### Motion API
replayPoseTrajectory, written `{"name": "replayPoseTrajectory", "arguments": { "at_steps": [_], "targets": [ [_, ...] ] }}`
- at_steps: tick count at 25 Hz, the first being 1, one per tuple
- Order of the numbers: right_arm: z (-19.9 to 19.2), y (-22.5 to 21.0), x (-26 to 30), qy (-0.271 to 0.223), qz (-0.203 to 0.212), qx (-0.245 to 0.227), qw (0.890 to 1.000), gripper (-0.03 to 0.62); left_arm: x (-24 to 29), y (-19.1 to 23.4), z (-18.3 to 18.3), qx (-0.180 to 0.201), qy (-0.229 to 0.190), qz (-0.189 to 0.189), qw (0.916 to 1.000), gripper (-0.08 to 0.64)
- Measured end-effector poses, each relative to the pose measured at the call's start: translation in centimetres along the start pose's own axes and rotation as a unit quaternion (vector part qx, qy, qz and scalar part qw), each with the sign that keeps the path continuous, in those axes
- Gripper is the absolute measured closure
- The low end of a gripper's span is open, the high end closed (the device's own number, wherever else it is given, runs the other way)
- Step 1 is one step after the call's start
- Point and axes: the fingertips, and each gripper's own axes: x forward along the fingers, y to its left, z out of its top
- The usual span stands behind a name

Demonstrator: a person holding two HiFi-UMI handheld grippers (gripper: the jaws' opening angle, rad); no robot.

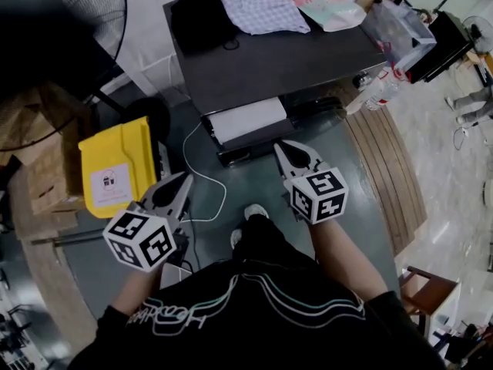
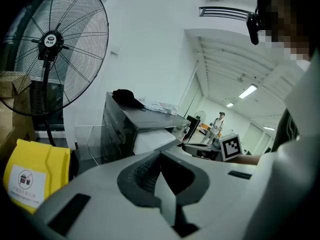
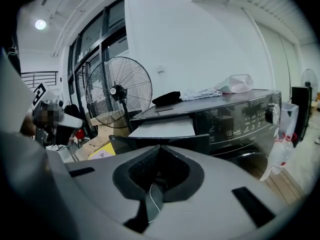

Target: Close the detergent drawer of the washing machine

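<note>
The dark washing machine (image 1: 293,64) stands ahead of me, and its detergent drawer (image 1: 248,120) is pulled out toward me, white on top with a dark front. My right gripper (image 1: 282,148) is shut and empty, its tips just short of the drawer's front right corner. My left gripper (image 1: 185,180) is also shut and empty, lower left and farther from the drawer. In the right gripper view the open drawer (image 3: 162,129) lies straight ahead beyond the closed jaws of the right gripper (image 3: 159,148). The left gripper view shows the drawer (image 2: 152,140) beyond the left gripper (image 2: 161,153).
A yellow bin (image 1: 117,164) and a standing fan (image 1: 85,6) are to the left. A black cloth (image 1: 202,18), a checked cloth (image 1: 262,8) and a packet (image 1: 323,2) lie on the machine. A white cable (image 1: 208,183) runs across the floor. A wooden platform (image 1: 393,168) is on the right.
</note>
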Motion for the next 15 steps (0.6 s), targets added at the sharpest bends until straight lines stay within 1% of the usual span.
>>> {"name": "replayPoseTrajectory", "arguments": {
  "at_steps": [6, 15],
  "targets": [
    [0.7, -0.1, 0.9, 0.011, -0.001, -0.009, 1.000, 0.566, -0.4, 0.6, 0.6, -0.008, -0.011, 0.006, 0.9999, 0.537],
    [1.3, -0.3, 2.0, 0.013, 0.000, -0.013, 1.000, 0.566, -1.3, 2.1, 0.8, -0.016, -0.020, 0.022, 0.9994, 0.537]
  ]
}}
